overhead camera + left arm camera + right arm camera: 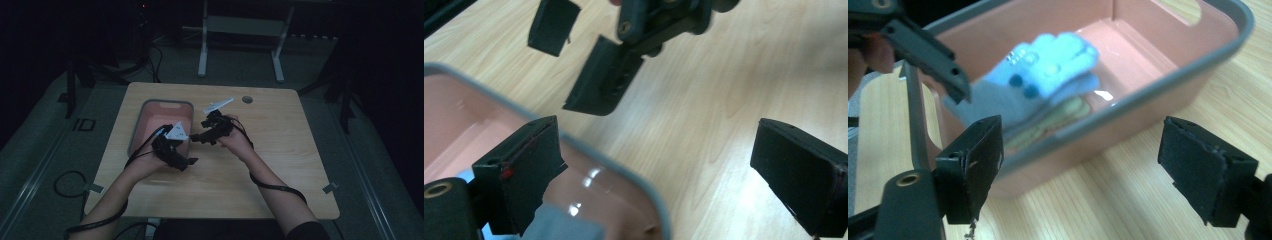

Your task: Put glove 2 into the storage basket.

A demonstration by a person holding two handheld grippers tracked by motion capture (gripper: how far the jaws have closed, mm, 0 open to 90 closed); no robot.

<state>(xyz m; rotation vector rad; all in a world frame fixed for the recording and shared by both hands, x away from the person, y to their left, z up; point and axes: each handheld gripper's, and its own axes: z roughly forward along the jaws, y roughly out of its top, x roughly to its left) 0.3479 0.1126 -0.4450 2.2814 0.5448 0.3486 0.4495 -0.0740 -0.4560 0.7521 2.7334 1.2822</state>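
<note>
1. Left claw (186, 161) sits at the near right corner of the pink bin (141, 111), low over the wooden worktop (280, 150).
2. In the left gripper view the left claw (664, 175) stands wide apart with nothing between the jaws; one jaw is over the bin's inside, the other over bare wood, so it straddles the grey rim of the bin (634, 177).
3. Right claw (196, 137) is just right of the bin, pointing toward it, close to the left claw but not touching it.
4. In the right gripper view the right claw (1088, 165) is also wide, holding nothing; both jaws are outside the bin's near wall, above the wood.
5. Glove (1048, 70): light blue knit with darker blue dots, lying inside the bin (1168, 75) on its floor, on top of a grey piece and something tan; cannot tell what those lower layers are.
6. A grey bit of fabric (559, 225) shows in the left gripper view, under the jaw that is inside the bin.
7. The right claw's jaws (589, 65) show at the top of the left gripper view, above the wood, open.
8. White flat item (218, 105) lies on the worktop behind the right hand (235, 140); too dim to identify.
9. Small round grey spot (247, 99) near the worktop's far edge.
</note>
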